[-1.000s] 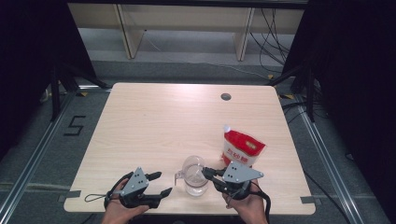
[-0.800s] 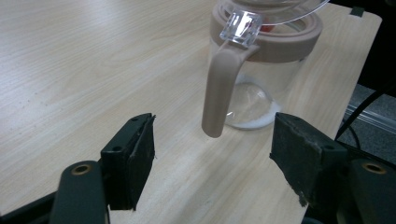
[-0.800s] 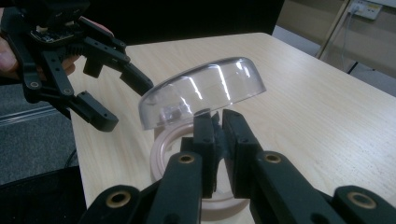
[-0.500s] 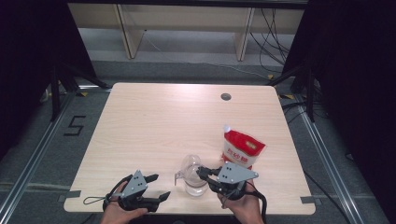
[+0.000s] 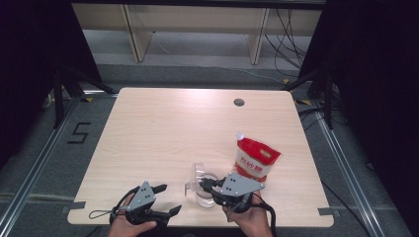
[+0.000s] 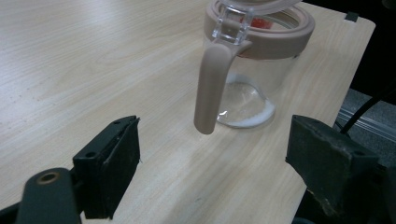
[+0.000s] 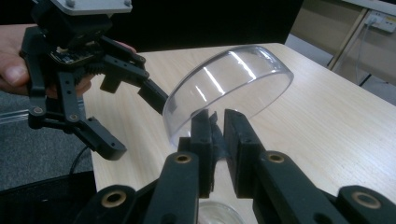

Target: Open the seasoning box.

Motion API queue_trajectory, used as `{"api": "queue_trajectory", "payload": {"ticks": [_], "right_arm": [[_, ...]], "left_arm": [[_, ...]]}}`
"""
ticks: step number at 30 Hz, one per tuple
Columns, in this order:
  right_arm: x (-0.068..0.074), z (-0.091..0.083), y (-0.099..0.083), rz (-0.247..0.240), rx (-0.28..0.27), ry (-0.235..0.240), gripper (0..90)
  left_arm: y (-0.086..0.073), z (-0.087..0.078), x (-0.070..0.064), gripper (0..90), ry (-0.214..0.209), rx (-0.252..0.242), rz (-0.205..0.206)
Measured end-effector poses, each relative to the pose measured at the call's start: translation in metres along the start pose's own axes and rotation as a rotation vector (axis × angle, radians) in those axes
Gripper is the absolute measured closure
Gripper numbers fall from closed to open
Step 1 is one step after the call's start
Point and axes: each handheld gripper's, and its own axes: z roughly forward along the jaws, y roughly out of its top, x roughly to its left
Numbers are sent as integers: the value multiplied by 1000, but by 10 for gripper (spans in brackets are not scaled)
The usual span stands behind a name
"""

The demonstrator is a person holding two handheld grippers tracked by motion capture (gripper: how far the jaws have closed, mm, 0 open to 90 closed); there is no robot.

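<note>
A clear glass jar with a beige rim and handle stands near the table's front edge, a little white powder at its bottom. Its domed clear lid is swung up and open, and my right gripper is shut on the lid's edge, also seen from above. My left gripper hovers open just left of the jar, its jaws spread wide on either side of the handle without touching it. A red and white bag stands upright right behind the jar.
The wooden table has a round cable hole at the back right. Both hands sit at the front edge. Black stands and cables lie on the floor around the table.
My right gripper has shifted left onto the jar and the lid has tipped up. My left gripper has drifted slightly toward the front edge.
</note>
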Motion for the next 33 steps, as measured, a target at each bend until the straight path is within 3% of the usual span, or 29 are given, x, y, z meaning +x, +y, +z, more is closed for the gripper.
{"api": "queue_trajectory", "payload": {"ticks": [4,9,12,14,20,26,33], "right_arm": [[3,5,3,-2,-7,15,825],[7,13,7,-19,-3,43,823],[7,14,7,-19,-8,35,814],[5,13,6,8,-6,46,808],[0,8,5,8,-16,6,783],[-15,-4,-3,36,-29,-44,734],[-27,-6,-16,65,-34,-67,643]], "left_arm": [[0,0,0,170,9,1,-14],[0,-1,2,170,24,24,8],[0,-1,3,170,33,19,4],[0,0,3,170,38,12,-1],[1,0,4,170,41,20,9],[2,0,3,171,46,20,7],[2,1,1,173,31,10,4]]}}
